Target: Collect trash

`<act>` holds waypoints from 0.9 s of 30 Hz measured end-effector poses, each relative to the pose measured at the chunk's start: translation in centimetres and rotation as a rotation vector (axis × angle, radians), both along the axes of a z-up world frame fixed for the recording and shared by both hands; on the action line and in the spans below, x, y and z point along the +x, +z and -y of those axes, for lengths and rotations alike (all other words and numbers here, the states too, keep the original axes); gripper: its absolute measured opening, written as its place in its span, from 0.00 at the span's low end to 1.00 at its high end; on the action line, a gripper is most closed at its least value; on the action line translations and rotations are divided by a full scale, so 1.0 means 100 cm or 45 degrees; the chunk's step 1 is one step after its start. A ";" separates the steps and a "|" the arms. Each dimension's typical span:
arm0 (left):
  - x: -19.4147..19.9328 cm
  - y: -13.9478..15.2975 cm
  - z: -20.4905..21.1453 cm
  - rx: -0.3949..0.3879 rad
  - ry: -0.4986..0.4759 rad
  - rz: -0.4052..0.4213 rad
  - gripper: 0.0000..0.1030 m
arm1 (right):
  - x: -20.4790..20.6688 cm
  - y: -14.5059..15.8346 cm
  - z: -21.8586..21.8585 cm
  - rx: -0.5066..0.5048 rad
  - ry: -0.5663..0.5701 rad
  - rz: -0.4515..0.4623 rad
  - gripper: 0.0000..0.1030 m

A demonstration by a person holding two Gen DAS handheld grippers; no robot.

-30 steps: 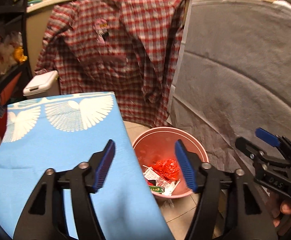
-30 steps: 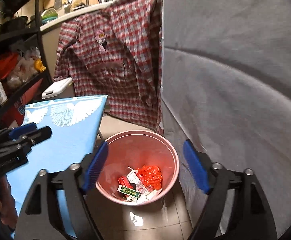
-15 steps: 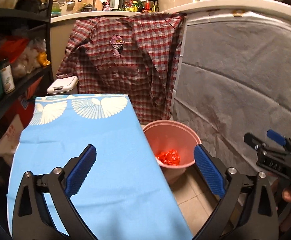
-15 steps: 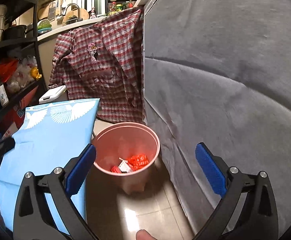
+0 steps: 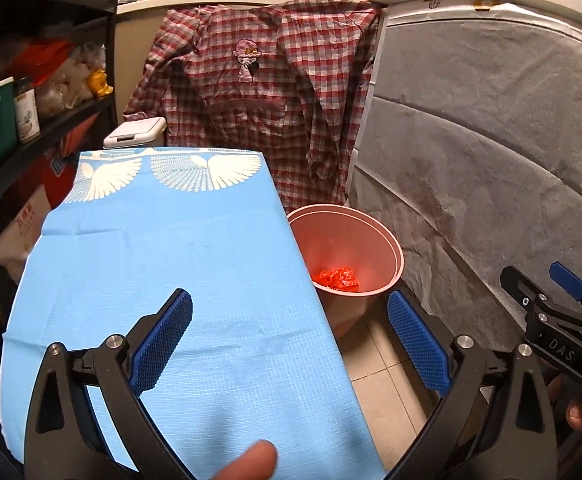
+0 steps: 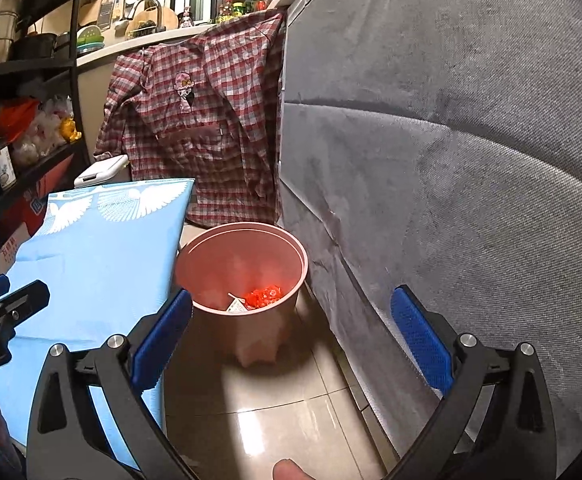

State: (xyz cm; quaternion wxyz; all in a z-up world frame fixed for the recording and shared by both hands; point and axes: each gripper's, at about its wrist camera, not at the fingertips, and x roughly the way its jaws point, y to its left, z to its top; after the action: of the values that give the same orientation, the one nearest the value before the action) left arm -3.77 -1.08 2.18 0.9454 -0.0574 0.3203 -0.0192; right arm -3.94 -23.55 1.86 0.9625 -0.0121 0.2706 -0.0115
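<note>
A pink trash bin (image 5: 387, 240) (image 6: 283, 240) stands on the tiled floor between the table and a grey-covered appliance. Inside it lie a crumpled red wrapper (image 5: 339, 279) (image 6: 265, 295) and a white packet (image 6: 235, 305). My left gripper (image 5: 289, 340) is open and empty, held over the table's right edge, short of the bin. My right gripper (image 6: 291, 338) is open and empty, held above the floor in front of the bin. It also shows at the right of the left wrist view (image 5: 547, 292).
A table with a blue cloth (image 5: 171, 280) (image 6: 91, 260) stands left of the bin. A plaid shirt (image 5: 259, 96) (image 6: 199, 120) hangs behind. A grey cover (image 5: 491, 140) (image 6: 451, 160) drapes the appliance on the right. Dark shelves (image 5: 31, 120) line the left. A white lidded box (image 5: 135, 132) sits behind the table.
Both grippers have pulled back and up from over the bin and opened wider. The bin now looks smaller and farther off, and more of the table cloth shows.
</note>
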 end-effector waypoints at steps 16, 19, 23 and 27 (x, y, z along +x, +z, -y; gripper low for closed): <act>0.002 -0.004 0.008 0.024 -0.008 -0.008 0.92 | 0.009 -0.004 -0.008 -0.039 0.012 -0.013 0.95; 0.001 -0.005 0.009 0.028 -0.011 -0.007 0.92 | 0.009 -0.004 -0.008 -0.042 0.011 -0.015 0.95; 0.001 -0.005 0.010 0.031 -0.015 -0.008 0.92 | 0.010 -0.004 -0.007 -0.042 0.014 -0.015 0.95; 0.001 -0.006 0.011 0.039 -0.027 -0.012 0.92 | 0.010 -0.004 -0.007 -0.041 0.013 -0.016 0.95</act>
State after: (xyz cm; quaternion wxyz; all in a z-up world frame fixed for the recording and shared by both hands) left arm -3.65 -2.19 1.61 0.9444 -0.0397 0.3256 -0.0239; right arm -2.91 -22.88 1.48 0.9606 -0.0292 0.2762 -0.0109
